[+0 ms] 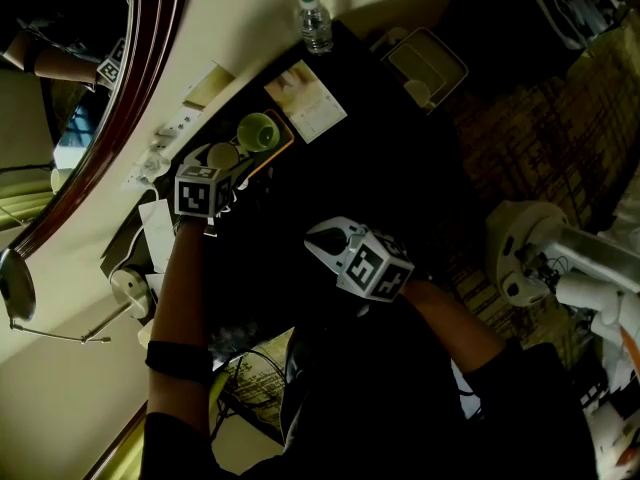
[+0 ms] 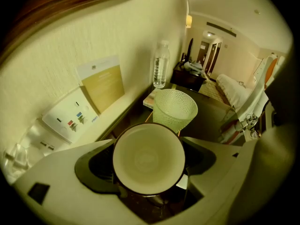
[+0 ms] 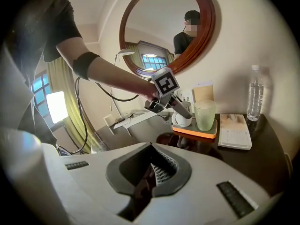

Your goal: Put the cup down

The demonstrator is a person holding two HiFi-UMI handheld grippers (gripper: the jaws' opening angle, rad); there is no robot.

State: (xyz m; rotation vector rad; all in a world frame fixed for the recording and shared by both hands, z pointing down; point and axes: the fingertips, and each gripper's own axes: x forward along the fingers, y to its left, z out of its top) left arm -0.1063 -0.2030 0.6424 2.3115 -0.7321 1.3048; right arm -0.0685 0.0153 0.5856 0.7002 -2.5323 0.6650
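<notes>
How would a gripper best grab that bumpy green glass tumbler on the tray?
Grip the bumpy green glass tumbler across its upper wall, from the side away from the white cup: it stands upright on the orange tray, widening upward, that cup close beside it.

This is a hotel room: a made bed (image 2: 234,86) lies beyond the dark desk (image 3: 262,158). A wood-framed round mirror (image 3: 166,32) hangs above the desk, where a tray (image 3: 194,131) with cup (image 2: 147,158) and glass (image 3: 205,115) stands near a water bottle (image 3: 254,93).
</notes>
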